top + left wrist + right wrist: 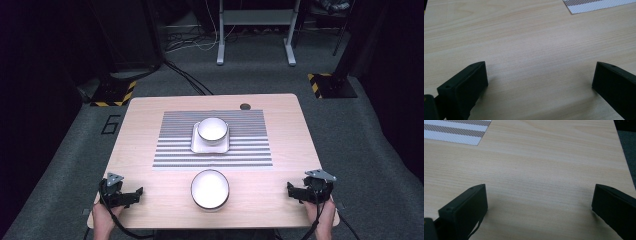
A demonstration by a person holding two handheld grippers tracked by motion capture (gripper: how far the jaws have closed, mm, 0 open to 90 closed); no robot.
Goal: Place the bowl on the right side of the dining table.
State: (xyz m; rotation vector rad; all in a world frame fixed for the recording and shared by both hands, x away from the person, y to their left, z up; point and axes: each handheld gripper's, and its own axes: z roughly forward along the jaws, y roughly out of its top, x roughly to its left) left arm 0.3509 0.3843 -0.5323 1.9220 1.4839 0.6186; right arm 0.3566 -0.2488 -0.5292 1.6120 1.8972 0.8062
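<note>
Plainly, both grippers' black fingers (464,90) gape over pale woodgrain table (280,120); round, seemingly ceramic bowl (210,189) between.

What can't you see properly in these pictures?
- High view: the square plate is partly covered by the far bowl sitting on it.
- High view: whether either bowl holds anything; both the far one and the near bowl are too small and bright.
- High view: the person's arms are cut off by the bottom edge.
- Left gripper view: the striped mat is cut off by the top edge.
</note>
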